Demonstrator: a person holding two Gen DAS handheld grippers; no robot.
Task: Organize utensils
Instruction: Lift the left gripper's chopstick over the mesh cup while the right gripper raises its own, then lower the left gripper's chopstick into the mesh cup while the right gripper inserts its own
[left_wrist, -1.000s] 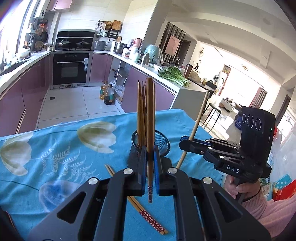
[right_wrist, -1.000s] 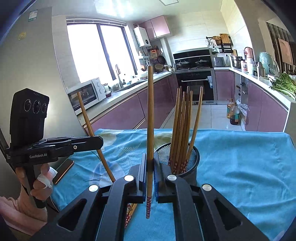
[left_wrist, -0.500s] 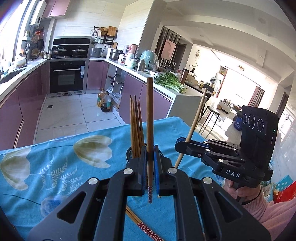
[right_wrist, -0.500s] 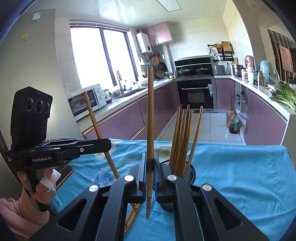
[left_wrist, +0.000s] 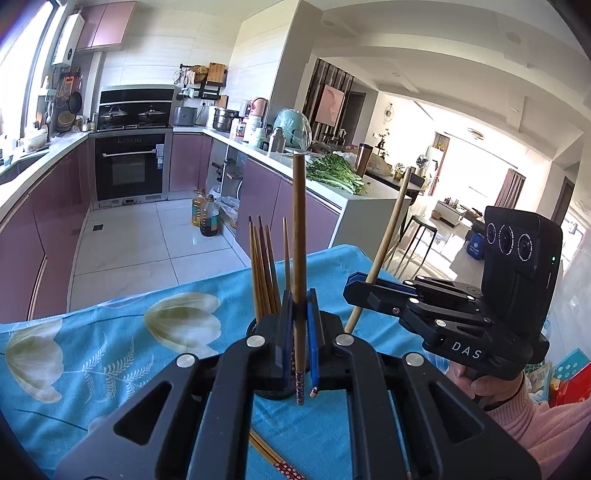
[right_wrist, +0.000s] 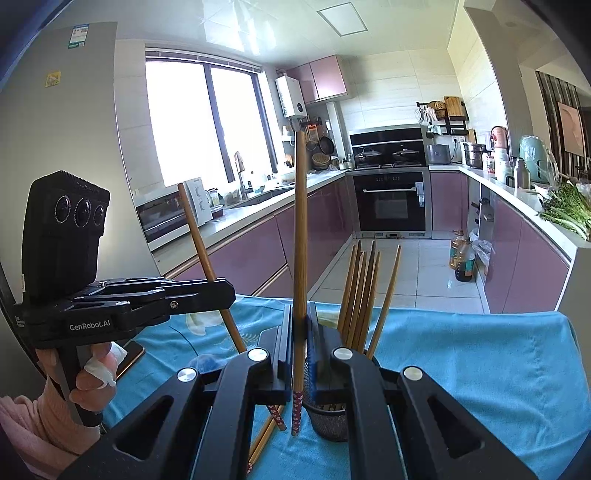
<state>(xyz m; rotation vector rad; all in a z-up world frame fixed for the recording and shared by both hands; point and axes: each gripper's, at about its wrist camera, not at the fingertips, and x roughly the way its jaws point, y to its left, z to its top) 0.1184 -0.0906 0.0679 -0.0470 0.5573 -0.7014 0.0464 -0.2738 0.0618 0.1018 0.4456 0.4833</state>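
My left gripper (left_wrist: 298, 317) is shut on a wooden chopstick (left_wrist: 298, 236) held upright, patterned end down. My right gripper (right_wrist: 299, 328) is shut on another upright chopstick (right_wrist: 300, 229). Each gripper shows in the other's view: the right one (left_wrist: 360, 290) with its slanted chopstick (left_wrist: 388, 240), the left one (right_wrist: 225, 295) with its chopstick (right_wrist: 201, 243). A black mesh holder (right_wrist: 328, 421) on the blue cloth holds several chopsticks (right_wrist: 364, 291), just behind both grippers. The holder (left_wrist: 271, 393) is mostly hidden in the left wrist view. Loose chopsticks (left_wrist: 277, 458) lie on the cloth.
A blue floral tablecloth (left_wrist: 110, 350) covers the table; its far edge drops to the kitchen floor. A phone (right_wrist: 131, 356) lies on the cloth at the left. Purple cabinets, an oven (right_wrist: 391, 201) and a counter with greens (left_wrist: 336, 173) stand beyond.
Both grippers have risen and tilted, so the holder has slid down in both views and sits closer under the fingers. Each gripper has kept its chopstick.
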